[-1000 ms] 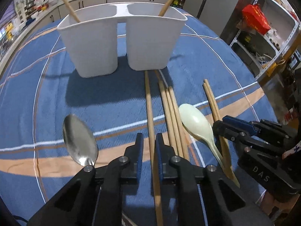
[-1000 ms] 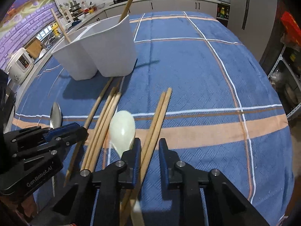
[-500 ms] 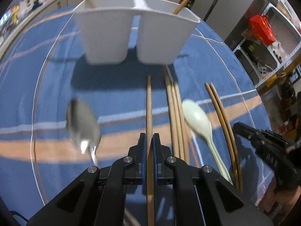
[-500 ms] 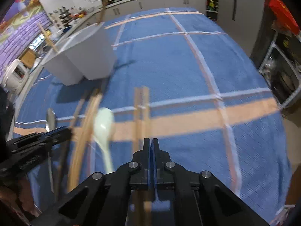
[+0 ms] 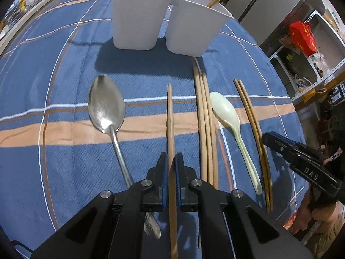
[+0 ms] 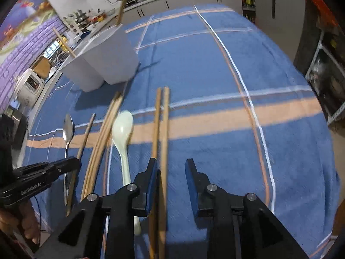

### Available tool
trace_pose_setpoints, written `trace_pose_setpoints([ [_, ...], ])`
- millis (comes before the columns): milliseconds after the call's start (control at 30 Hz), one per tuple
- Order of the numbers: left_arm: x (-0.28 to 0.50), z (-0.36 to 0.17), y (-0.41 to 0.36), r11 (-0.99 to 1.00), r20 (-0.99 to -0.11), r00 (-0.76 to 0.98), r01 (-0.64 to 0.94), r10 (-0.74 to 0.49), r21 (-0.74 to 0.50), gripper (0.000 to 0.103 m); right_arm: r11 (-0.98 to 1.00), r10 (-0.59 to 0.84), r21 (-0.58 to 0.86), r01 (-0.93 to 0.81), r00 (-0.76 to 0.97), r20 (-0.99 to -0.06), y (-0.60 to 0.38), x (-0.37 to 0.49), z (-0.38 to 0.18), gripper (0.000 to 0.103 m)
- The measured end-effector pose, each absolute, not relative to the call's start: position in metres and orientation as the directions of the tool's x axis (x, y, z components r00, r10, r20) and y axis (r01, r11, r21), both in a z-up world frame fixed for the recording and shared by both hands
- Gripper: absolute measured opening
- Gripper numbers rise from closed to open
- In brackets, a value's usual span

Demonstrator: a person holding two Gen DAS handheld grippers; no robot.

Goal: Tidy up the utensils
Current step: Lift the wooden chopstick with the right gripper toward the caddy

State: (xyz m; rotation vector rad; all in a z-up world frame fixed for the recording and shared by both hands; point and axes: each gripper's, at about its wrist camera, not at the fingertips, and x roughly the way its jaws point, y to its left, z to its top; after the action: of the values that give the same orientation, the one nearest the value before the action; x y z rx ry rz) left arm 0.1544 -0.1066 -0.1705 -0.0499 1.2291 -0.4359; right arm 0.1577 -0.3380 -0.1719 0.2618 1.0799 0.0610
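Item one: I log a blue plaid tablecloth (image 5: 64,69) with white lines and a tan band. Item two: a red packet (image 5: 303,36) on a metal shelf rack (image 5: 310,64) at two o'clock in my left view. Item three: grey kitchen cabinets (image 6: 194,0) at twelve o'clock in my right view. Item four: a purple mural wall (image 6: 23,36) at ten o'clock. Item five: a white appliance (image 6: 29,84) at nine o'clock.

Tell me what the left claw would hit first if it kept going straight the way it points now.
The left claw, shut on a single chopstick, points at the white holder. Only bare cloth lies between. The chopstick's tip would probably reach the holder's right cup first, though depth is unclear.
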Motion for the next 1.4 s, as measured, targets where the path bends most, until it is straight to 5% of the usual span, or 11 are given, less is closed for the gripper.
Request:
trace_pose_setpoints([
  [167, 0.164, -0.169, -0.113, 0.923, -0.908, 0.263, 0.297, -0.326, -0.246, 0.006, 0.987, 0.102, 0.146, 0.067, 0.446, -0.889, -0.333, 0.174, -0.171, 0.018],
  [800, 0.207, -0.168, -0.125, 0.928, -0.921, 0.232, 0.280, -0.313, -0.245, 0.006, 1.000, -0.017, -0.014, 0.016, 0.230, -0.973, -0.312, 0.253, -0.170, 0.019],
  [1000, 0.200, -0.166, -0.135, 0.924, -0.910, 0.287, 0.327, -0.297, -0.199, 0.006, 0.997, 0.061, 0.070, 0.016, 0.322, -0.945, -0.318, 0.241, -0.167, 0.007],
  [1400, 0.158, -0.111, -0.094, 0.900, -0.807, 0.427, 0.339, -0.407, -0.275, 0.006, 0.979, 0.106, 0.187, 0.081, 0.580, -0.808, -0.346, 0.158, -0.119, 0.006],
])
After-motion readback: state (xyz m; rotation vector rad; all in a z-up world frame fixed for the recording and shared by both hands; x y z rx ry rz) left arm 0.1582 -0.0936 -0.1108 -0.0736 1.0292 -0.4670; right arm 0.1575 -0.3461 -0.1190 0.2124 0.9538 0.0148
